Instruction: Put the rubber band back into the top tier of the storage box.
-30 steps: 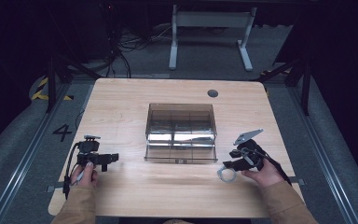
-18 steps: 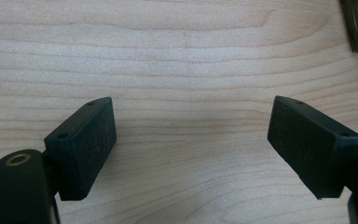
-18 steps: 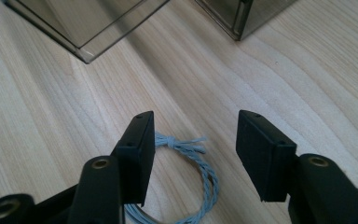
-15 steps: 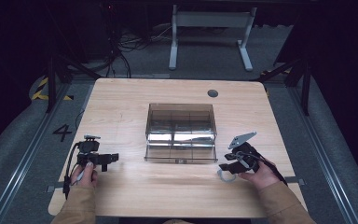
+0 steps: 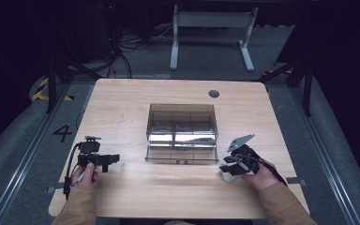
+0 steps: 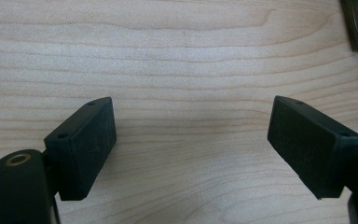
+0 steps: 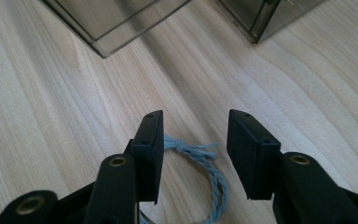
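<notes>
Right gripper view showed the right gripper [image 7: 193, 156], jaws closing but not yet pinching, straddling the knotted pale-blue braided cord loop [image 7: 205, 170], trailing toward six o'clock.

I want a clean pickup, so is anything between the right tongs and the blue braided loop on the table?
Nothing visible. The blue braided loop lies flat on the table, its knot between the right tongs, whose jaws have just been closing and do not touch it yet.
</notes>
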A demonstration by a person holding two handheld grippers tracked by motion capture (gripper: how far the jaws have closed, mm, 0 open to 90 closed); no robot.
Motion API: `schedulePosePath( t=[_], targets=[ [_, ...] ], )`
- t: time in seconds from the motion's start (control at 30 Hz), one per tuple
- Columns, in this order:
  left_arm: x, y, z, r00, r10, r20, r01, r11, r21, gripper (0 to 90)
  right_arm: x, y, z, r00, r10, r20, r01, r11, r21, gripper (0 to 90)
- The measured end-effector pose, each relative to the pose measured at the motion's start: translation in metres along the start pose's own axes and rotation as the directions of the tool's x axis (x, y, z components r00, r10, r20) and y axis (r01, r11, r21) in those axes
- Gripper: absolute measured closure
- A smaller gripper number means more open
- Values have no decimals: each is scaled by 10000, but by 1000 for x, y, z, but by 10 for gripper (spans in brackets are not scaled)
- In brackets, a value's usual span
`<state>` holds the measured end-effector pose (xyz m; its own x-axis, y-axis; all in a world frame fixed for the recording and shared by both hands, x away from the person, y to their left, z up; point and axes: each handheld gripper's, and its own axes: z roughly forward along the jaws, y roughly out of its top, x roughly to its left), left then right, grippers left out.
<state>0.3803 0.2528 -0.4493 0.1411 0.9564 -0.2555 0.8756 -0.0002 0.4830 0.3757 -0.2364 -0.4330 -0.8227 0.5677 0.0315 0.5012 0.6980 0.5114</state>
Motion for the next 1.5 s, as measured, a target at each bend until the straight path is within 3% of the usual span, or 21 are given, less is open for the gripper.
schedulePosePath(
  t=[0.33, 0.6, 0.93, 1.07, 1.5],
  targets=[
    [0, 0, 0, 10000, 19, -4, -19, 10000, 27, 161, -2, -4, 5, 10000, -1, -30, 2, 9992, 390, 674],
    [0, 0, 0, 10000, -30, -27, 30, 10000, 14, 161, 1, -5, 4, 9990, -444, 23, 442, 9977, 519, 871],
    [0, 0, 0, 10000, 0, -19, 0, 10000, 54, 161, 1, -5, 3, 9995, -302, -93, 307, 9976, 621, 890],
    [0, 0, 0, 10000, -9, -18, 9, 10000, 51, 161, 1, -4, -2, 9998, -135, -125, 140, 9990, 425, 890],
    [0, 0, 0, 10000, -15, -37, 15, 10000, 55, 161, 3, 2, -32, 9990, 60, 445, -47, 9996, -295, 889]
  ],
)
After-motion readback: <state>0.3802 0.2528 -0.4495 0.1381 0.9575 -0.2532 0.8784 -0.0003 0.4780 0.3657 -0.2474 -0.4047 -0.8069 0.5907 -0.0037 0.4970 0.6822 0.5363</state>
